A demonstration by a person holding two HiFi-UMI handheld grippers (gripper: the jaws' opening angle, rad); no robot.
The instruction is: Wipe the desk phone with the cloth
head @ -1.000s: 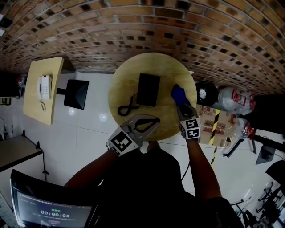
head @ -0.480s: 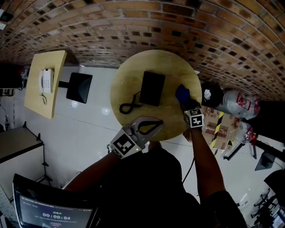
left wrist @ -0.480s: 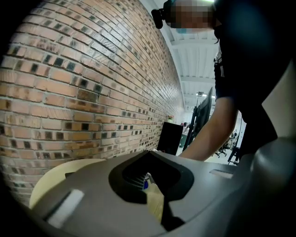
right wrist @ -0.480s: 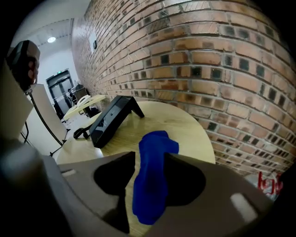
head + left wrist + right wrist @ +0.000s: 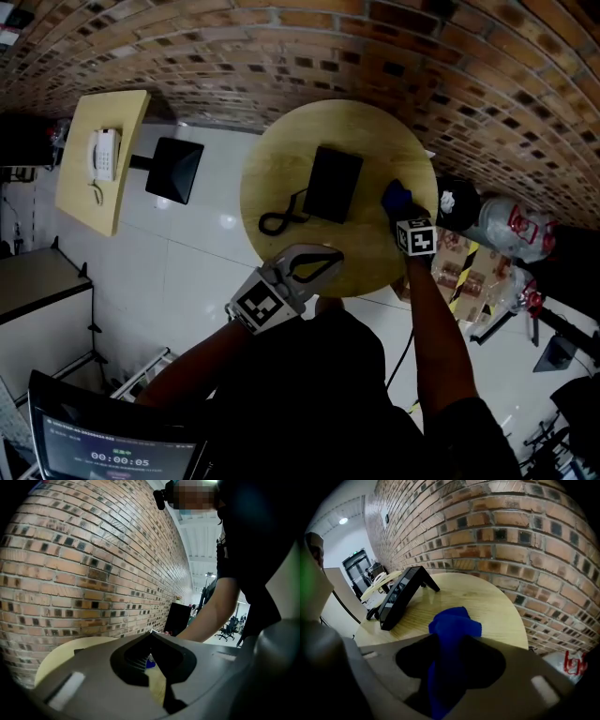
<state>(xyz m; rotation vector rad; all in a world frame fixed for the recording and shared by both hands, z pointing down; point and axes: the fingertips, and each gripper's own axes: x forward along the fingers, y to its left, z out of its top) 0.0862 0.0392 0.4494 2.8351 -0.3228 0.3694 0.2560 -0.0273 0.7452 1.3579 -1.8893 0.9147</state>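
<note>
- The right hand-held gripper [image 5: 401, 212] points steeply down over the blue cloth [image 5: 396, 196]. I take that for the pick-up before any wiping starts.
- Its jaws have just swung wide and eased in a touch. The cloth [image 5: 452, 625] runs up between them and bunches past the tips, but they stand spread, not yet pinching it as far as I can see.
- The left hand-held gripper [image 5: 334, 256] waits at the 6 o'clock edge of the round surface [image 5: 281, 155]. Its jaws are pressed together on nothing. It looks parked, perhaps to steady the phone later.
- The desk phone [image 5: 337, 183] sits near the middle of the surface, with the cloth just beside it at its 3 o'clock and not touching it.
- A dark cord [image 5: 281, 220] loops away at the phone's 8 o'clock.
- The phone is a black slab, its face tilted up on a rear prop. From the right gripper view [image 5: 401, 597] small keys show faintly. No dust or marks can be made out.
</note>
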